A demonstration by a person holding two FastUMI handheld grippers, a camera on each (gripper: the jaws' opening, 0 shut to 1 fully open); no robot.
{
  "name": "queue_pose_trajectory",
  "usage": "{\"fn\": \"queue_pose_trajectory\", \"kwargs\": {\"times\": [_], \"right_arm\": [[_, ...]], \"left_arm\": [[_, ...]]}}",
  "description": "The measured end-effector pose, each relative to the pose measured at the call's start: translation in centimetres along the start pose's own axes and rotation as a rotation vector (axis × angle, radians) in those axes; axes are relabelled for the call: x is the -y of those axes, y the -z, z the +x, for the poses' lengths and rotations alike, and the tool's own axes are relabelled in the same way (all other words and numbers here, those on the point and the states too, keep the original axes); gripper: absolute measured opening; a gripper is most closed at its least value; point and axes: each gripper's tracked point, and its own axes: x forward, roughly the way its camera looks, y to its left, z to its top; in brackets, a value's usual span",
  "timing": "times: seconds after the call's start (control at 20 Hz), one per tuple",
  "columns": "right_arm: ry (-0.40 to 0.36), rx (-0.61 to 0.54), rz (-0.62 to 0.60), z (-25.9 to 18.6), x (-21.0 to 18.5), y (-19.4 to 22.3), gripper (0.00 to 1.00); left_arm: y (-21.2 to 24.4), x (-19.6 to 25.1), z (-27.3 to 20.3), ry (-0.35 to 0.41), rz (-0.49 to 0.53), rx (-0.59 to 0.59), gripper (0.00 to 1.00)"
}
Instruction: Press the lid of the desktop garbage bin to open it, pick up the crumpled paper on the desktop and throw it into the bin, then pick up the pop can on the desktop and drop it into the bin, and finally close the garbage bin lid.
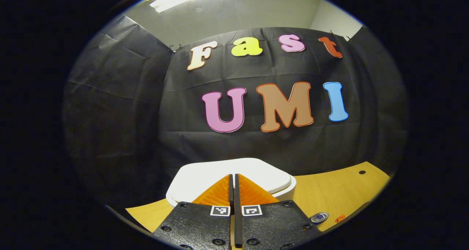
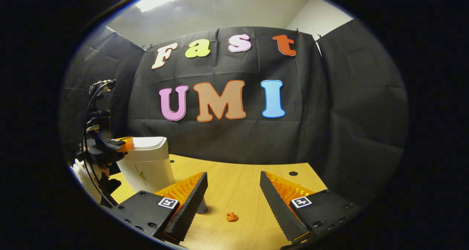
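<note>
L gripper (image 1: 233, 180), fingers pressed together on nothing, sits at bin (image 2: 146, 162) lid (image 1: 256, 173); R gripper (image 2: 233, 191) gapes wide, empty, above crumpled paper (image 2: 232, 217). Pop can (image 1: 319, 217) nearby. Risk: off-centre push tips bin w/o popping lid.

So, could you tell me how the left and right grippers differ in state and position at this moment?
The left gripper has its fingers closed together, while the right gripper has its fingers spread wide apart. The left gripper sits at the lid of the white bin; the right gripper hangs over the wooden desktop, holding nothing.
</note>
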Motion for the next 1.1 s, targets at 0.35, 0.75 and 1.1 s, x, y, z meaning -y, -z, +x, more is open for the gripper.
{"fn": "queue_pose_trajectory", "kwargs": {"times": [0.35,0.75,1.1], "right_arm": [[-0.023,-0.081,-0.017,0.7,0.0,4.3,0.96],[-0.083,-0.211,-0.044,4.0,-0.1,10.0,0.96],[-0.182,-0.434,-0.077,9.8,-0.9,17.1,0.97]], "left_arm": [[-6.7,-1.1,-0.8,-0.012,-0.045,0.117,0.00],[-6.6,0.0,-6.5,0.026,-0.023,0.138,0.00],[-2.2,2.0,-11.3,0.091,-0.086,0.015,0.29]]}}
